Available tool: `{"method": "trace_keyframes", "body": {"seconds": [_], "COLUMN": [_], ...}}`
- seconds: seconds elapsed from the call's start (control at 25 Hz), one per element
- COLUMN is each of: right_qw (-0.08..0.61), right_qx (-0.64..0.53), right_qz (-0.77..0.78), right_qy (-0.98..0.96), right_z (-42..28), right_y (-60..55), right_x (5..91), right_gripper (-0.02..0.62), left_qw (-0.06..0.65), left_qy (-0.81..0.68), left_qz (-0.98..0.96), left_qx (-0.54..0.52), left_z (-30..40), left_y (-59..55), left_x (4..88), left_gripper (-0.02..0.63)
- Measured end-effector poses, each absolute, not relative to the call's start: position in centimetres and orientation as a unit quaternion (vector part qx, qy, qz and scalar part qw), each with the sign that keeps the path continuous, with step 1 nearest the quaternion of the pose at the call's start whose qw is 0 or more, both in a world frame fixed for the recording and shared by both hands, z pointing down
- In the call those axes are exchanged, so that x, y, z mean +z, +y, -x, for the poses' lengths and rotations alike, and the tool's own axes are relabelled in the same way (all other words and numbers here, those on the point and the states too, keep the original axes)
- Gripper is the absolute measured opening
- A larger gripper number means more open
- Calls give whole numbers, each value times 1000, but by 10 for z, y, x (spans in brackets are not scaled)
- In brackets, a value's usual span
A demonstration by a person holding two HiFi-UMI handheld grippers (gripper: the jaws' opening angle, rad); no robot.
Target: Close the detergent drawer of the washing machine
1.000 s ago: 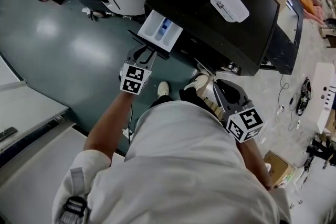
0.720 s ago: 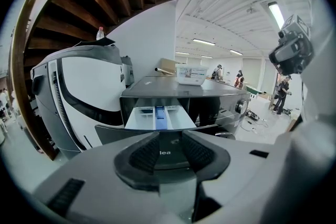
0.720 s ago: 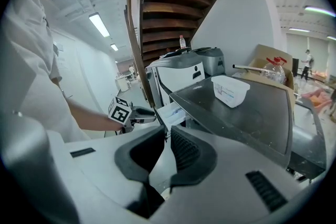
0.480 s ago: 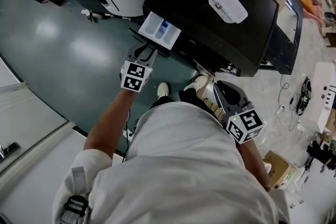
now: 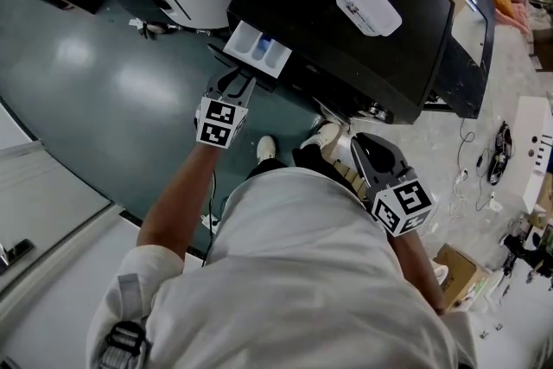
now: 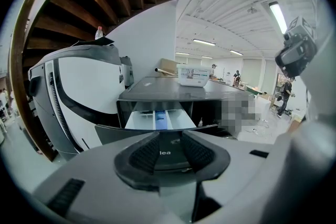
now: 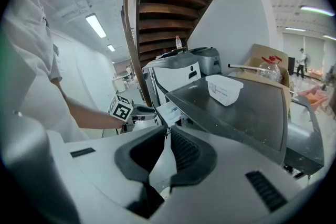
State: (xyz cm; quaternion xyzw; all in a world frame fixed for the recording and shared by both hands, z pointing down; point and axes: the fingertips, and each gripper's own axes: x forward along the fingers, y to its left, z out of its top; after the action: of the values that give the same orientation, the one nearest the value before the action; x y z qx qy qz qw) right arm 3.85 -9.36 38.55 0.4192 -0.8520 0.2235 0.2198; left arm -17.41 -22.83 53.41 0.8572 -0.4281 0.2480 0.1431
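Left tool [image 5: 234, 84], jaws apart, seemingly touching pulled-out detergent drawer [image 5: 249, 46].

text: "lea", maybe partial | on: detergent drawer front [image 6: 167, 153]

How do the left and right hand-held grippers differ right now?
The left hand-held gripper has its jaws apart at the detergent drawer; the right hand-held gripper has them together, empty. The left reaches the washing machine; the right hangs back beside the person. Both face the machine.
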Motion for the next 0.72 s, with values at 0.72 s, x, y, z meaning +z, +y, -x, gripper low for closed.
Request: {"method": "trace_keyframes", "body": {"seconds": [0.72], "right_qw": [222], "right_qx": [227], "right_qz": [-433], "right_qy": [-843], "right_z": [-53], "right_y": [-97], "right_x": [387], "right_gripper": [31], "left_qw": [140], "left_qy": [-429], "left_qz": [-859], "left_qx": [242], "left_z": [162], "left_y": [-252], "left_x": [533], "left_gripper": [133]}}
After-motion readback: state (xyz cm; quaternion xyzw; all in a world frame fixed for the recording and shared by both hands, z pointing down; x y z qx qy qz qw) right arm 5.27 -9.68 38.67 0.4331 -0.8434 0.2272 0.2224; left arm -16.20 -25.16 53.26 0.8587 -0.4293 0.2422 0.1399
